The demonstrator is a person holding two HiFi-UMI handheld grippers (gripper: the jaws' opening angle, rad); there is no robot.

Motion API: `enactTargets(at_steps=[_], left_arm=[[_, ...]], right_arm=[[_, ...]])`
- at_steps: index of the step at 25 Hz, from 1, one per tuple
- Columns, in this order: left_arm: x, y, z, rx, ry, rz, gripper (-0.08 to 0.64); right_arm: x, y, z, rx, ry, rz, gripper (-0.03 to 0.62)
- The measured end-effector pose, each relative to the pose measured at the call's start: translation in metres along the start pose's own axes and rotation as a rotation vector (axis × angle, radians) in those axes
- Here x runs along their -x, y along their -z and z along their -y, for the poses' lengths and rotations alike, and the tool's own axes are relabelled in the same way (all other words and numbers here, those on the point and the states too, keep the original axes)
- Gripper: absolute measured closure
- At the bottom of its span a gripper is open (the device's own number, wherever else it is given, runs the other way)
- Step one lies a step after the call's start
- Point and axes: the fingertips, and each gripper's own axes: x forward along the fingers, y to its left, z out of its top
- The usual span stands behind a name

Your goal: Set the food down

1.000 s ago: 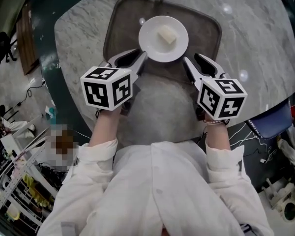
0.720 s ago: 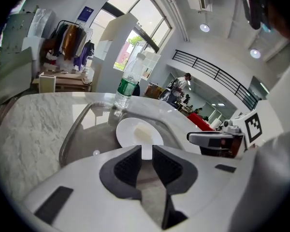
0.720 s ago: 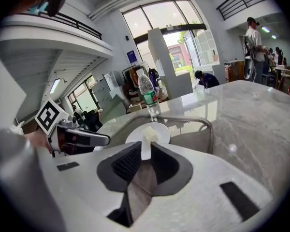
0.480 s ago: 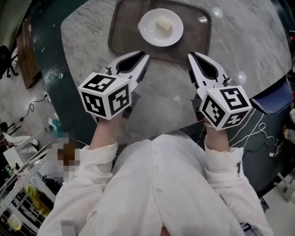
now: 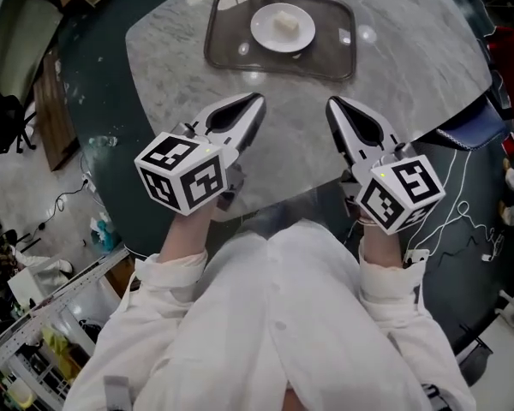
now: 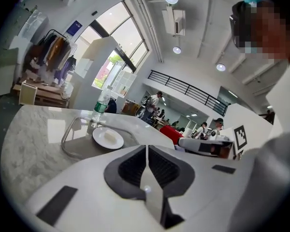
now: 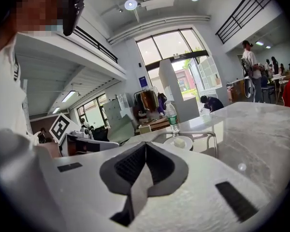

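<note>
The food (image 5: 283,22) rests on its white plate (image 5: 261,31) inside the tray (image 5: 231,45) at the desk's (image 5: 300,135) far side, evidently delivered, so the left gripper (image 5: 257,101) and right gripper (image 5: 331,103) hang well clear, both clenched empty, the right's jaws having just closed.

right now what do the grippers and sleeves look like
Both the left gripper and the right gripper are white, tapered shells with black ribbed pads inside. Each carries a white cube with black square markers at its back. The person wears a white shirt with long sleeves.
</note>
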Motion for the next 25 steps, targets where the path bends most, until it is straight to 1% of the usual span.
enactTargets(at_steps=[4, 10, 15, 19, 25], left_arm=[[0.026, 0.01, 0.03, -0.028, 0.046, 0.001, 0.534], [0.052, 0.02, 0.07, -0.037, 0.121, 0.026, 0.535], [0.053, 0.021, 0.098, -0.059, 0.152, 0.034, 0.535], [0.046, 0.025, 0.117, -0.068, 0.173, 0.026, 0.535], [0.041, 0.031, 0.14, -0.03, 0.182, 0.019, 0.537]], right_arm=[[0.03, 0.004, -0.026, 0.027, 0.023, 0.02, 0.586], [0.064, 0.007, -0.051, 0.062, 0.054, 0.036, 0.586], [0.08, 0.004, -0.065, 0.095, 0.031, 0.029, 0.586], [0.089, 0.009, -0.066, 0.087, 0.019, 0.018, 0.587], [0.1, 0.014, -0.072, 0.079, -0.028, -0.01, 0.588]])
